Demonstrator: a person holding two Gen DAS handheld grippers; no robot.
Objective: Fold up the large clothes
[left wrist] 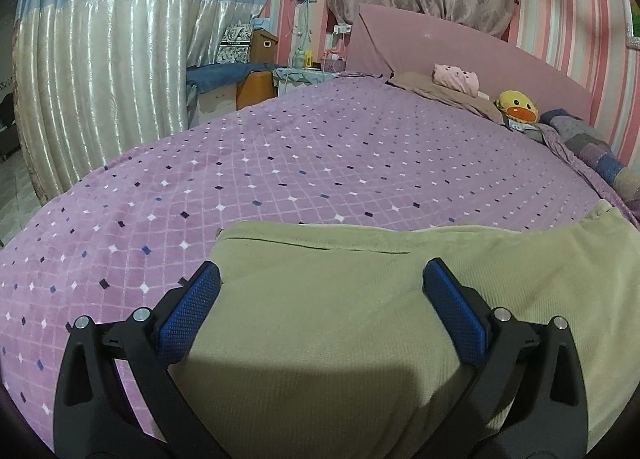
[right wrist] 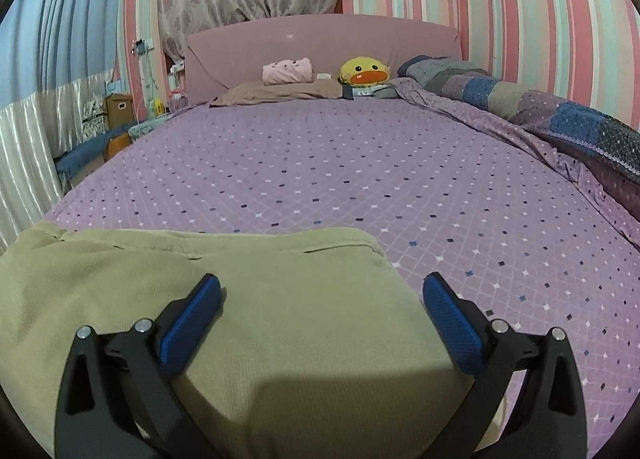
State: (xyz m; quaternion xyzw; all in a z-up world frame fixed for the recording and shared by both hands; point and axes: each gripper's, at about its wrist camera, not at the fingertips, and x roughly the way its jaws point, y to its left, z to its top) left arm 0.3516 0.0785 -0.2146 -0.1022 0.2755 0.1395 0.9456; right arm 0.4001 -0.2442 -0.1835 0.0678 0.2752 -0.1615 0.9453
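A pale olive-green garment lies spread at the near edge of the bed; it also shows in the right wrist view. My left gripper is open and empty, hovering over the garment's left end, its blue pads wide apart. My right gripper is open and empty over the garment's right end, its right pad past the cloth's right edge. A slit-like seam runs near the garment's far edge.
The bed has a purple diamond-pattern cover. At the pink headboard lie a brown pillow, a pink folded item and a yellow duck plush. A patchwork quilt runs along the right. Curtains and boxes stand left.
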